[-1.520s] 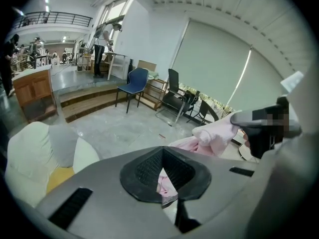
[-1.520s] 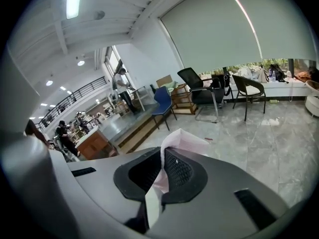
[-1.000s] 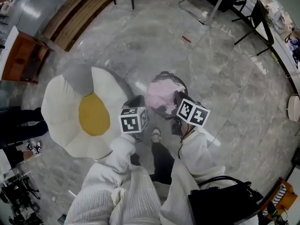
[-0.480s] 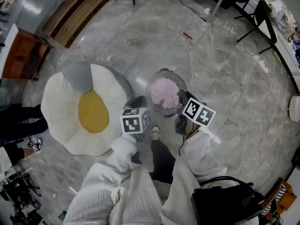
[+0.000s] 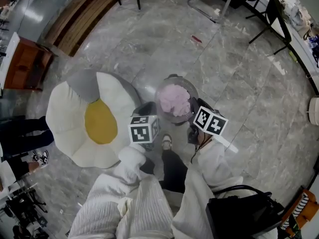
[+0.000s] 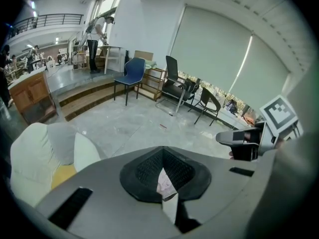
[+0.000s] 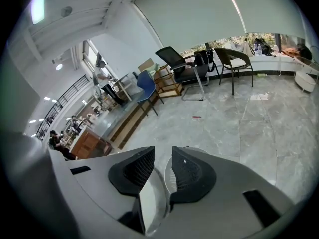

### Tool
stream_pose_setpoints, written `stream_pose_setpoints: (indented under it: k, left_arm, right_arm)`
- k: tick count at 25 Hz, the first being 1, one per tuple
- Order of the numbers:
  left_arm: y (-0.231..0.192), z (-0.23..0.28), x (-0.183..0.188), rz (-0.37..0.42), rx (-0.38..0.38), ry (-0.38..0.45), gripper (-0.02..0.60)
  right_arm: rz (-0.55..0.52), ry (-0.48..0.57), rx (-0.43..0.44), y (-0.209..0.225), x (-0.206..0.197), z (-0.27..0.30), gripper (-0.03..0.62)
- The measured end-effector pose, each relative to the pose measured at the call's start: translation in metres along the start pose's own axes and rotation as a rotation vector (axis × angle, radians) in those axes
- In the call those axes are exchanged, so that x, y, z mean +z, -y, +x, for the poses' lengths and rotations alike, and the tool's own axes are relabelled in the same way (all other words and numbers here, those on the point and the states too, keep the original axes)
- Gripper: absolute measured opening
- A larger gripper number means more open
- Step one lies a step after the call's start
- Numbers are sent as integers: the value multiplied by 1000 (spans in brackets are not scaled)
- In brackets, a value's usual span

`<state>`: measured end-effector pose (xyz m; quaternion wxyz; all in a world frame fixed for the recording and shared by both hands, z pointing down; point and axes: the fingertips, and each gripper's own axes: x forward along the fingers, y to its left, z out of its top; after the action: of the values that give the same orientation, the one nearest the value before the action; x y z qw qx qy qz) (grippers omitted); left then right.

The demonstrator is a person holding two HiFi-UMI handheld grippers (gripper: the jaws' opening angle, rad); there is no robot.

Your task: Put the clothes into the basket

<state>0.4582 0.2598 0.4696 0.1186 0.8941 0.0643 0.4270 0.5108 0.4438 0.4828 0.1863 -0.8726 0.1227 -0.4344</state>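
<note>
Around the basket (image 5: 185, 83), bare marble floor (image 5: 239, 83) is left open on the far side and to the right. On the basket's left the way is closed by an egg-shaped cushion (image 5: 75, 118), laid just beside it. At its near side a shoe (image 5: 166, 142) is seen.

One basket is counted, and one heap of pink clothes (image 5: 174, 99) is lodged inside it. One cushion is counted. Three seats are counted well beyond the basket: a blue chair (image 7: 148, 91), a black chair (image 7: 179, 63) and a brown chair (image 7: 232, 59).

Two grippers are found at the basket's near edge. The left gripper (image 6: 162, 151) is placed at the near left of the rim, its jaws pressed together. The right gripper (image 7: 163, 156) is poised at the near right of the rim. Its jaws have just been opening and are spread, with nothing held between them.
</note>
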Motion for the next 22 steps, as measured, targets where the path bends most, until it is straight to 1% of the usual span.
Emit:
stream_pose_setpoints:
  k: [3,6,8,11,14,17,19,22]
  left_arm:
    - [0,-5,2,6,-3,8,3]
    - [3,-11,5,-1,-15,25,3]
    - [6,-17,9,-4,-25,42,3]
    - [10,-24,13,-8,-35,55,3]
    - [15,-33,21,-5,-52,77,3]
    - [22,-50,30,9,-81,109,3]
    - [26,-61,33,14,-97,124,3]
    - [27,-74,33,3,-112,140,3]
  right_arm:
    - [-14,12,-26,7,4,-13,113]
    - [-2,29,-81,22,6,-29,63]
    - [5,40,-120,31,6,-42,54]
    - [11,70,-155,40,10,-65,44]
    - [20,115,-160,40,17,-87,40]
    - [16,151,-151,31,21,-107,40]
    - [6,169,-149,23,20,-119,40]
    - [-1,183,-150,13,12,-134,40]
